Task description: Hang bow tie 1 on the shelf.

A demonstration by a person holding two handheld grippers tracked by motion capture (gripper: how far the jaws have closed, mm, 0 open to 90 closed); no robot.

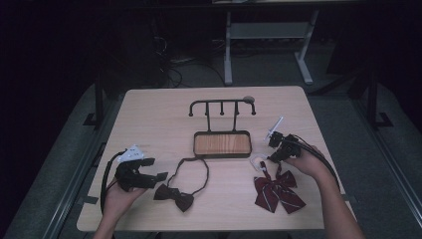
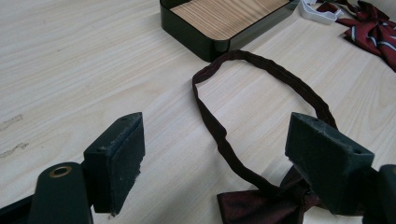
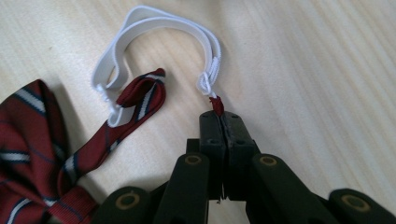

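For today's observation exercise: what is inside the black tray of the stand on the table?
The tray holds nothing: its wood-grain floor shows bare. Only the strip behind its near wall is hidden in the left gripper view.

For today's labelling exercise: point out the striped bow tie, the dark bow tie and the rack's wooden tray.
striped bow tie point(image 1: 276, 191), high view, on its knot.
dark bow tie point(image 1: 173, 195), high view, on its bow.
wooden tray point(image 1: 222, 144), high view, on its wood floor.

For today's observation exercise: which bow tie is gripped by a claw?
The striped red bow tie, with the white elastic band; the right claw pinches its strap end. The plain dark one lies free.
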